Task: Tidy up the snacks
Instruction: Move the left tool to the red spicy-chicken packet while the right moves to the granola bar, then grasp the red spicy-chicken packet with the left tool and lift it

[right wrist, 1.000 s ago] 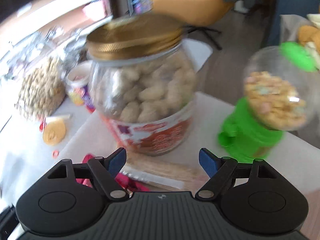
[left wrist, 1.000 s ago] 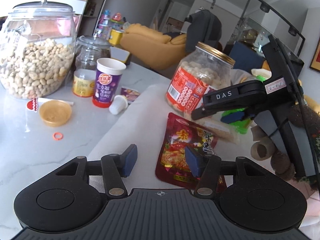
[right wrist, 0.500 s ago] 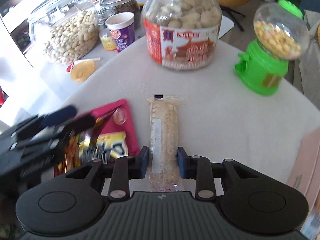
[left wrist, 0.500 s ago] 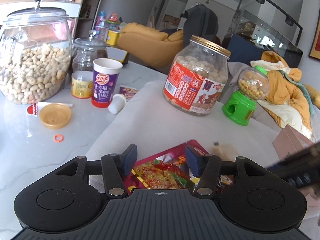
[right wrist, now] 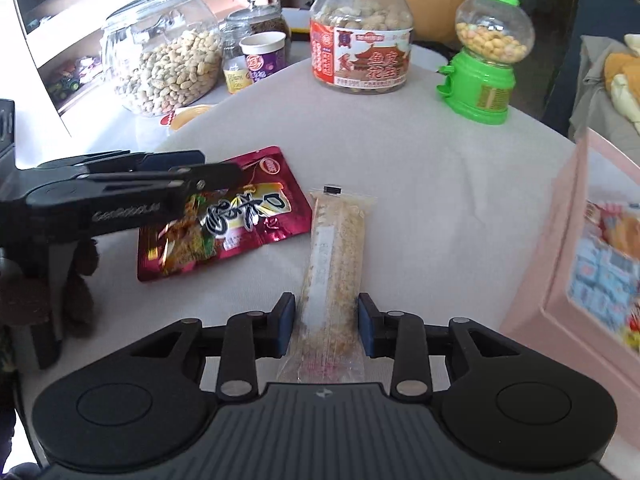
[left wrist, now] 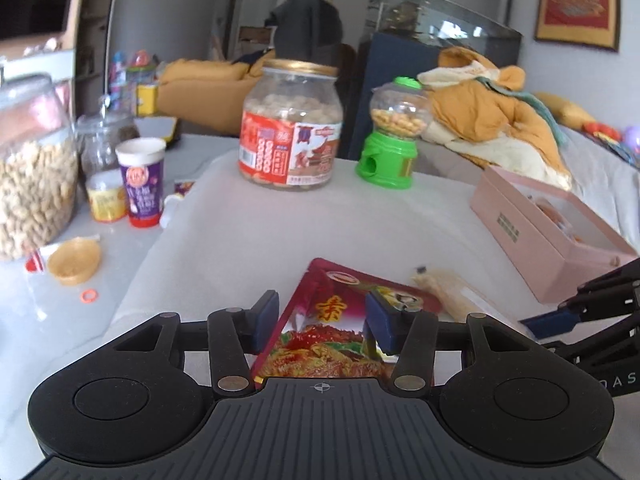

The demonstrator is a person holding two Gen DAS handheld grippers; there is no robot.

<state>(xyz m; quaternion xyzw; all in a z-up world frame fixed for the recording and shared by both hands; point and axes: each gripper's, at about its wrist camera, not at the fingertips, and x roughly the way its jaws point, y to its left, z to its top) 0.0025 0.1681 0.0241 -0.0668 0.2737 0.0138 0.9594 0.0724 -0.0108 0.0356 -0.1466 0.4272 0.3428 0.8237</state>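
Grip first: right gripper (right wrist: pixel 326 328) straddling the near end of the cereal bar (right wrist: pixel 334 264), pads (right wrist: pixel 285 326) close on either side of the clear crinkly wrapper, no squeeze visible yet; best closed gently across the narrow width, since the crumbly pressed-grain block looks easy to crack. Left gripper (left wrist: pixel 322 320) likewise set over the red foil pouch (left wrist: pixel 352 328), fingers moderately apart, one blue pad (left wrist: pixel 378 326) over the glossy face and the other just off its left edge; whether either pad touches cannot be told. Flat, slippery, limp foil; probably better pinched at an edge than pressed from above. Both packets lying side by side, nearly touching, near the front edge of the white cloth (right wrist: pixel 440 200) on the counter. Pink cardboard box (right wrist: pixel 580 264) at the right edge, open, with wrapped sweets inside: likely destination. Further back, toward the far edge, hard smooth containers: plastic peanut jar (right wrist: pixel 362 40) with gold lid, green gumball dispenser (right wrist: pixel 486 68) with a clear globe, big glass jar (right wrist: pixel 160 60) at the far left corner.
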